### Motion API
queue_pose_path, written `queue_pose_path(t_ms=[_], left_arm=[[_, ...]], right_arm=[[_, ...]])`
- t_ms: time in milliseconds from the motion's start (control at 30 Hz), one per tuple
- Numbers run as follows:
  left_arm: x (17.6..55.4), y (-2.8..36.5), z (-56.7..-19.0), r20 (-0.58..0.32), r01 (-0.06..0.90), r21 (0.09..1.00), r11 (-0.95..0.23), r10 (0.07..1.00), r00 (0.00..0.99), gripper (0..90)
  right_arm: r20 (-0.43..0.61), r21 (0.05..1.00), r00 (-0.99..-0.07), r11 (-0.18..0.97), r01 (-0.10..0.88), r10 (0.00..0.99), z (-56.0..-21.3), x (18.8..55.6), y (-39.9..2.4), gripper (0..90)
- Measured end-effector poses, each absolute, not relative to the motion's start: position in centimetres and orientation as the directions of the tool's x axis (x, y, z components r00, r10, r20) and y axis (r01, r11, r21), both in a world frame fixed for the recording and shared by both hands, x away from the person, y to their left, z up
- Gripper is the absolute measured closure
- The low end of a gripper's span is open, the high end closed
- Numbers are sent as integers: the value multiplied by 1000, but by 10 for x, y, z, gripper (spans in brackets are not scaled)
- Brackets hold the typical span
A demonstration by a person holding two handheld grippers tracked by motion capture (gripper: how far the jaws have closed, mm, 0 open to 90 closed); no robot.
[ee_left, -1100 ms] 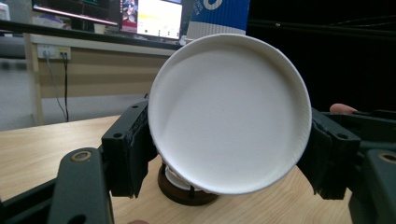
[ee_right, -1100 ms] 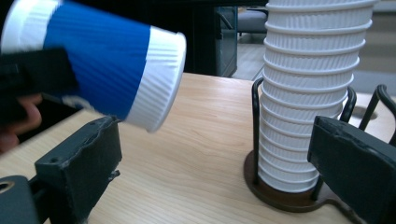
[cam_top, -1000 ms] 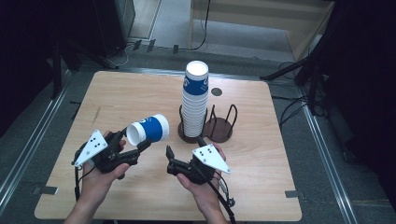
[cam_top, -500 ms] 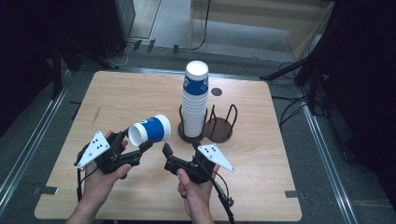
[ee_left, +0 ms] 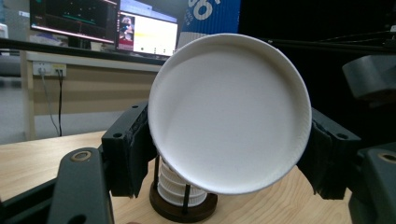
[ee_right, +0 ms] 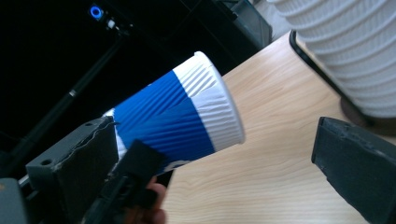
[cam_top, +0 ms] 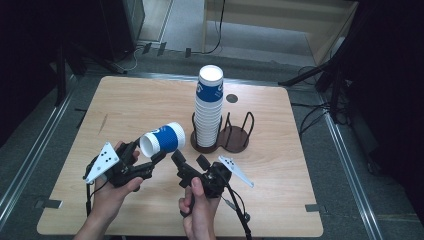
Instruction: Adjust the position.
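A blue and white paper cup (cam_top: 165,140) lies on its side in the air, with my left gripper (cam_top: 146,152) shut on it. In the left gripper view the cup (ee_left: 229,112) turns a round white end to the camera, and both black jaws press its sides. My right gripper (cam_top: 189,159) sits just right of the cup, and its jaws have just been opening. In the right gripper view the cup (ee_right: 177,116) hangs ahead of my right gripper (ee_right: 219,158) near its left jaw, with neither pad touching it. A tall stack of cups (cam_top: 208,110) stands behind.
The stack sits in a dark round holder (cam_top: 239,140) with wire loops, right of the wooden table's (cam_top: 125,105) middle. Lit monitors (ee_left: 144,35) stand far off. Cables run over the floor around the table, and each gripper trails a cable toward the front edge.
The right gripper's jaws stand wider than a second ago, and the hand under it has shifted a little to the left. The left gripper and cup have hardly moved.
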State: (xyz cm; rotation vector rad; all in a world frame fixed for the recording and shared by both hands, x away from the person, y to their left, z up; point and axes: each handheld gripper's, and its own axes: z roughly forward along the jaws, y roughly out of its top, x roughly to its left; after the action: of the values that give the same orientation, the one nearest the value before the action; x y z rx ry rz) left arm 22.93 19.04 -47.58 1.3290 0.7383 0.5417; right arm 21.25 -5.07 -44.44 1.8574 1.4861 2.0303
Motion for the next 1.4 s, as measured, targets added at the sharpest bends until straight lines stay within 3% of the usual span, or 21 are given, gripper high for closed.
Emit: queue_pose_path(t_ms=[233, 500, 733, 1400], left_arm=[[229, 187, -478, -154, 35, 984, 175, 730, 666, 278], [227, 183, -479, -132, 12, 986, 168, 728, 672, 279], [226, 180, -480, -123, 5, 987, 162, 725, 678, 278], [224, 171, -482, -105, 7, 990, 140, 710, 697, 278]], right_arm=[[889, 438, -198, -642, 629, 413, -449, 215, -49, 4], [943, 315, -132, -692, 650, 305, -450, 217, -46, 5], [988, 140, -50, -703, 697, 147, -454, 222, -41, 5], [995, -52, 96, -723, 689, 20, -468, 246, -36, 20]])
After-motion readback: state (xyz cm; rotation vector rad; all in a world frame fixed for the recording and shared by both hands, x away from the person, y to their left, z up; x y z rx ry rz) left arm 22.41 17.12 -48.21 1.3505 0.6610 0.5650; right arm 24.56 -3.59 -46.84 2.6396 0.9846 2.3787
